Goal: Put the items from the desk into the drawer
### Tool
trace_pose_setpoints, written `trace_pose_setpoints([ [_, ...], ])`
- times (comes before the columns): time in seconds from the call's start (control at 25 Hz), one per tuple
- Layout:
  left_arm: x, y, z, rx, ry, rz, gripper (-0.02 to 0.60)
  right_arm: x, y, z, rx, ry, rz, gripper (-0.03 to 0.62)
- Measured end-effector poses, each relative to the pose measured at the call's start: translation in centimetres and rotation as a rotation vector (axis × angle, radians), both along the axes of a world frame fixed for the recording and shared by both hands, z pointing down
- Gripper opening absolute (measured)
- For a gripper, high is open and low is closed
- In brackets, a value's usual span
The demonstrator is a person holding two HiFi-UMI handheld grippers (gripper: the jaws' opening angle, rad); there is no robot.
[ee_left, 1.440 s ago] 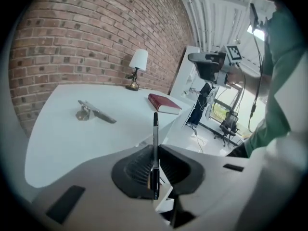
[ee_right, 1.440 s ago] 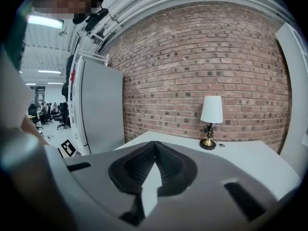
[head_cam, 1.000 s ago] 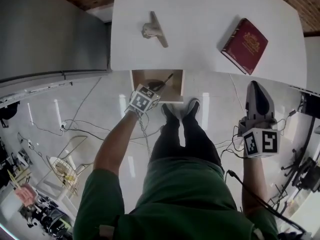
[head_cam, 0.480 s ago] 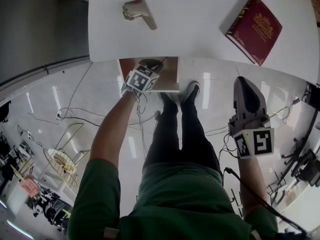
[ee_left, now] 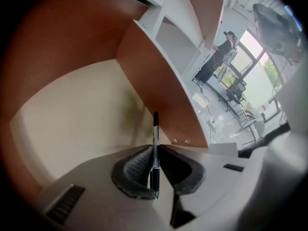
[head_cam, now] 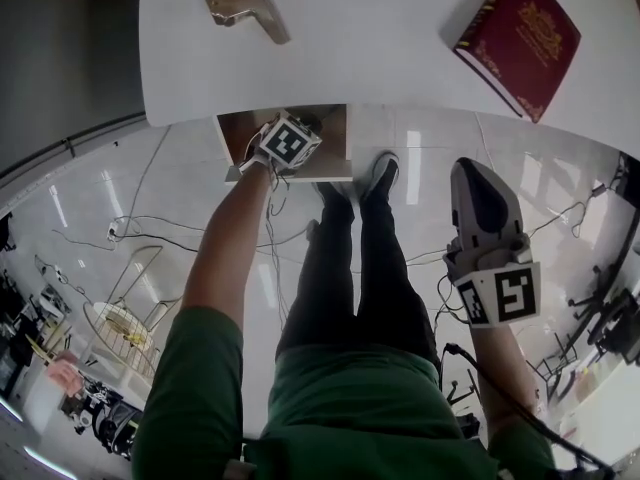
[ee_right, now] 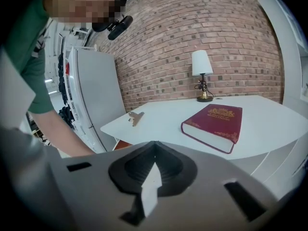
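Since a second ago my left gripper (ee_left: 155,150) has sunk from above the front of the drawer (head_cam: 232,136) down into its opening, and its marker cube now sits over the brown inside, just below the near edge of the desk (head_cam: 380,38). My right gripper (ee_right: 154,150) has also come down and hangs lower, off the desk's near right edge and apart from it. The desk itself has slid up in the head view, and the lamp base that showed at its far edge is now out of that view.

My left fingers (ee_left: 134,170) pinch a black and silver pen (ee_left: 155,129) by its lower half. The pen stands upright between them, its tip pointing at the drawer's pale floor and not touching it. My right fingers (ee_right: 137,165) are pressed together with nothing between them.

On the desk, the red book (head_cam: 520,36) lies flat on the right part, where it was before, and the metal clip (head_cam: 245,6) lies on the left part, also unmoved. A lamp (ee_right: 202,76) stands at the desk's far edge against the brick wall. A grey cabinet (ee_right: 94,95) stands just left of the desk. My shoes (head_cam: 383,173) stand just before the desk, right of the open drawer, and cables (head_cam: 130,238) trail over the floor further left.
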State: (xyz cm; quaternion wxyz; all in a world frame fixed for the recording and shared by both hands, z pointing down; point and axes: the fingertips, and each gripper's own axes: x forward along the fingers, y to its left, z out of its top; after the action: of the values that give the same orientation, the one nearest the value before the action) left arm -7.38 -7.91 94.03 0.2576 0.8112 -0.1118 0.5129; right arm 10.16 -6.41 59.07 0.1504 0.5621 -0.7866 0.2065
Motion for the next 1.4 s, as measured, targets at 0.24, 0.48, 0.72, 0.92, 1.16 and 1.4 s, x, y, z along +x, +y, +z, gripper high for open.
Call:
trace_pose_setpoints([
  [0.24, 1.0, -0.5, 2.5, 0.031, -0.054, 0.069, 0.04, 0.7, 1.8, 2.7, -0.03, -0.014, 0.012, 0.005],
  [0.48, 1.7, 0.1, 4.3, 0.03, -0.077, 0.085, 0.04, 0.7, 3.2, 4.2, -0.052, -0.06, 0.033, 0.005],
  [0.72, 1.7, 0.1, 4.1, 0.037, -0.087, 0.083, 0.095, 0.8, 3.1, 4.2, -0.017, -0.083, 0.032, 0.005],
  [0.92, 1.2, -0.1, 2.9, 0.06, -0.089, 0.075, 0.114, 1.1, 2.8, 3.1, -0.006, -0.076, 0.034, 0.005],
  [1.16, 1.6, -2.2, -4.6, 0.229, -0.029, -0.051, 0.114, 1.4, 2.0, 0.0, 0.032, -0.065, 0.039, 0.005],
  [1.4, 2.4, -0.3, -19.8, 0.366, 0.192, -0.101, 0.103, 0.1, -0.2, -5.5, 0.085, -0.109, 0.026, 0.005],
])
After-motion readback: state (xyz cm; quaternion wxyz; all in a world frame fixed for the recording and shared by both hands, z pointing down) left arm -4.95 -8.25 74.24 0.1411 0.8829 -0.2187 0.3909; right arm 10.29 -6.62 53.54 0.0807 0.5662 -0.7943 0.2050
